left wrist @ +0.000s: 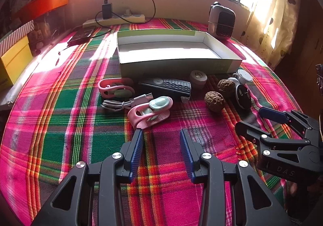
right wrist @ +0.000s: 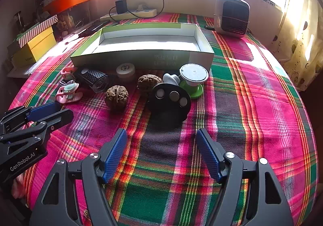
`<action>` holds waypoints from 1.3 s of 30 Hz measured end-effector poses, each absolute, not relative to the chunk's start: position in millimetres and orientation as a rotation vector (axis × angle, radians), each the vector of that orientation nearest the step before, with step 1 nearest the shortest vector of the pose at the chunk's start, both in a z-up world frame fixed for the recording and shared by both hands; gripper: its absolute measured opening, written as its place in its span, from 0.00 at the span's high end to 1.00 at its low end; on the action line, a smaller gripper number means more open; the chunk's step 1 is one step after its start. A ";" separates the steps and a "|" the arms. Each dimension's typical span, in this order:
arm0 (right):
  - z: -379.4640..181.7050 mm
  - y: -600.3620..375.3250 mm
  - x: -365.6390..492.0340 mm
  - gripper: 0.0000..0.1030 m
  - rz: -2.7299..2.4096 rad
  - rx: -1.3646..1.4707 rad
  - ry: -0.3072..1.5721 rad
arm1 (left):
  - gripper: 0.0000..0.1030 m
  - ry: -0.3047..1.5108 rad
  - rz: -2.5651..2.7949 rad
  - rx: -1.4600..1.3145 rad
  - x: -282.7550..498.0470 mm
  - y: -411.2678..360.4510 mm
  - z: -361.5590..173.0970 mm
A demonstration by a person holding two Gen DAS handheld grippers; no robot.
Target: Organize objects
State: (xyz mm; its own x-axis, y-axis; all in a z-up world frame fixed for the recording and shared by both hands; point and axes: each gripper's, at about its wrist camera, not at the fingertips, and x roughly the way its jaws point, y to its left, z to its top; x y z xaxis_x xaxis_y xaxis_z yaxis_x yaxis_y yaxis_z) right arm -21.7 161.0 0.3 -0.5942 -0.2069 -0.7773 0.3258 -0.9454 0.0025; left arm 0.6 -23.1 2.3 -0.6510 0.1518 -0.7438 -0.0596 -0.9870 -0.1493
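Note:
An open white and green cardboard box (left wrist: pixel 177 64) (right wrist: pixel 141 58) stands on the plaid cloth, with small items lined up in front of it. My left gripper (left wrist: pixel 161 133) is open with nothing between its fingers, just short of a pink and mint clip (left wrist: pixel 150 113). Behind that lie a coiled white cable (left wrist: pixel 125 103), a second pink clip (left wrist: pixel 116 87), a black ribbed device (left wrist: pixel 167 85) and a round white tin (left wrist: pixel 198 77). My right gripper (right wrist: pixel 161 133) is open and empty, facing a black disc with three round buttons (right wrist: pixel 169 100). Two walnuts (right wrist: pixel 117 95) (right wrist: pixel 149 81) and a green and white spool (right wrist: pixel 193 76) sit nearby.
A small heater (right wrist: pixel 232 16) stands at the back right. A power strip (left wrist: pixel 115 20) with a charger runs along the back wall. A yellow box (left wrist: pixel 14 60) and an orange tray (right wrist: pixel 68 0) are off the left edge. A curtain hangs on the right.

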 end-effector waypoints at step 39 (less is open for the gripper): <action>3.8 169.6 -69.7 0.31 -2.513 1.241 0.170 | 0.66 0.043 2.560 -1.247 -40.0 -18.6 4.8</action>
State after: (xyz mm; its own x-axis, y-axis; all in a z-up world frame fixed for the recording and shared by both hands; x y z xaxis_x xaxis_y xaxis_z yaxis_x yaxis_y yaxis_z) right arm -69.7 169.6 3.8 -0.5652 -0.2412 -0.7889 0.3453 -0.9377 0.0394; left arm -40.0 -18.6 4.8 -0.5821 0.2469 -0.7748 -0.2728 -0.9569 -0.0999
